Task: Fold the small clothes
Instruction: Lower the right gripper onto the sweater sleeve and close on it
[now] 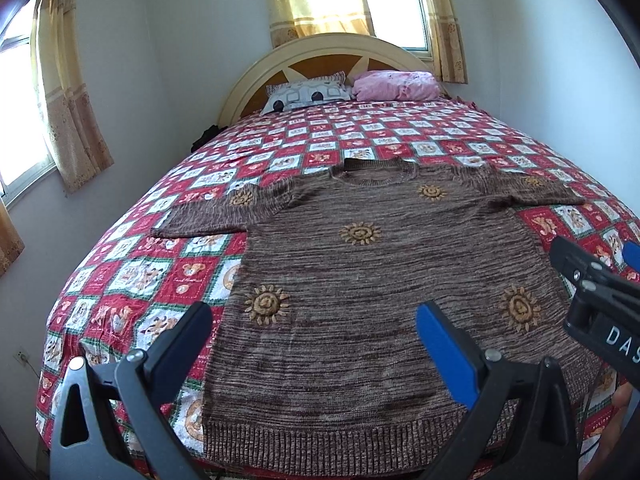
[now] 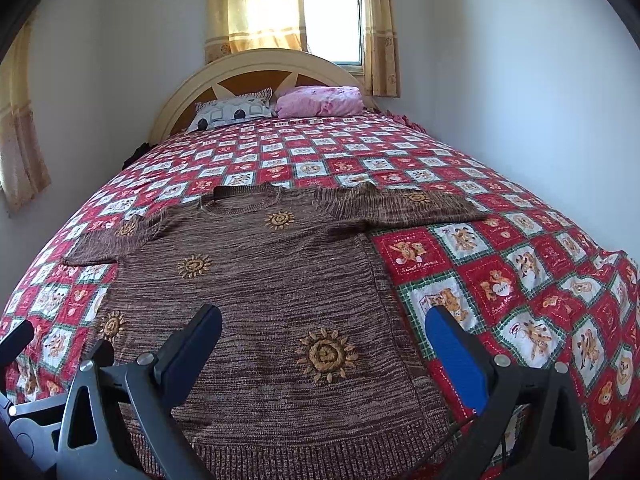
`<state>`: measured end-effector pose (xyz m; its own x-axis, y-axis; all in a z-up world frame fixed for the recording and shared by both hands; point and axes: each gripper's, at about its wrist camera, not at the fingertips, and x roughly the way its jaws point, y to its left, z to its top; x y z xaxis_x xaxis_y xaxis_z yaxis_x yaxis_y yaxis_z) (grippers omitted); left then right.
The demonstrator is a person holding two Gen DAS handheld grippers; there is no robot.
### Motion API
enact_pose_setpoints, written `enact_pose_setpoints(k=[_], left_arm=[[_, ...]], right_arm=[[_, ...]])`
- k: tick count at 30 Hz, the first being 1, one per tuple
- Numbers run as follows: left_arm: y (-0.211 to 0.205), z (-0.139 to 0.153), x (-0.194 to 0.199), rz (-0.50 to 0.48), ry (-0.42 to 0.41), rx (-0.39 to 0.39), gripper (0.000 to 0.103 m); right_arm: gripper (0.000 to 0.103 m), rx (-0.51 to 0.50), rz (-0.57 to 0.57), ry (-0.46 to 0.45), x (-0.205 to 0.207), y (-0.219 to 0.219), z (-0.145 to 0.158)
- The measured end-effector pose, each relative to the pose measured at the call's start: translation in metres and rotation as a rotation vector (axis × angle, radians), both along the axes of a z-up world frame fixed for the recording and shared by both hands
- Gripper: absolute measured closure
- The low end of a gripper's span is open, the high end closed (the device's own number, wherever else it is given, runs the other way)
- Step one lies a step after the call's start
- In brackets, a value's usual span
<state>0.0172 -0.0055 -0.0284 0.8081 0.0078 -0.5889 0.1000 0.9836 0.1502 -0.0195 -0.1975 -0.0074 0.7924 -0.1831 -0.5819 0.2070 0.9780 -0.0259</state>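
I have both tools hovering over the near edge of the bed, and neither has hold of anything. My left gripper [image 1: 316, 344] has its two fingers spread wide, one dark and one blue-padded, with nothing between them but open air above the sweater [image 1: 380, 272]. My right gripper [image 2: 324, 348] is spread just as wide and equally empty. The brown knit sweater lies flat and face up on the red-and-white checked bedspread [image 2: 520, 280], directly ahead of and beneath both tools, its ribbed hem nearest me and its neckline pointing away. Both short sleeves are stretched out to the sides. From the left tool the sweater's left edge sits just ahead of the dark finger; from the right tool the garment's right edge runs just inside the blue finger. Far beyond, against the headboard [image 2: 256, 68], lie a patterned pillow [image 1: 308, 94] and a pink bundle [image 1: 396, 86].
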Motion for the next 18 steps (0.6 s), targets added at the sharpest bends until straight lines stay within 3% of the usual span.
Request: enact_pose_setpoints(k=[9, 13, 18], left_arm=[[0.004, 0.003, 0.009, -0.008, 0.003, -0.017, 0.000], [0.009, 0.000, 0.032, -0.008, 0.023, -0.014, 0.000], [0.019, -0.006, 0.079, 0.017, 0.071, -0.041, 0.000]], right_arm=[[0.001, -0.004, 0.006, -0.045, 0.003, -0.011, 0.006], [0.001, 0.031, -0.069, -0.101, 0.010, -0.050, 0.011], [0.005, 0.102, -0.157, -0.077, 0.038, -0.111, 0.009]])
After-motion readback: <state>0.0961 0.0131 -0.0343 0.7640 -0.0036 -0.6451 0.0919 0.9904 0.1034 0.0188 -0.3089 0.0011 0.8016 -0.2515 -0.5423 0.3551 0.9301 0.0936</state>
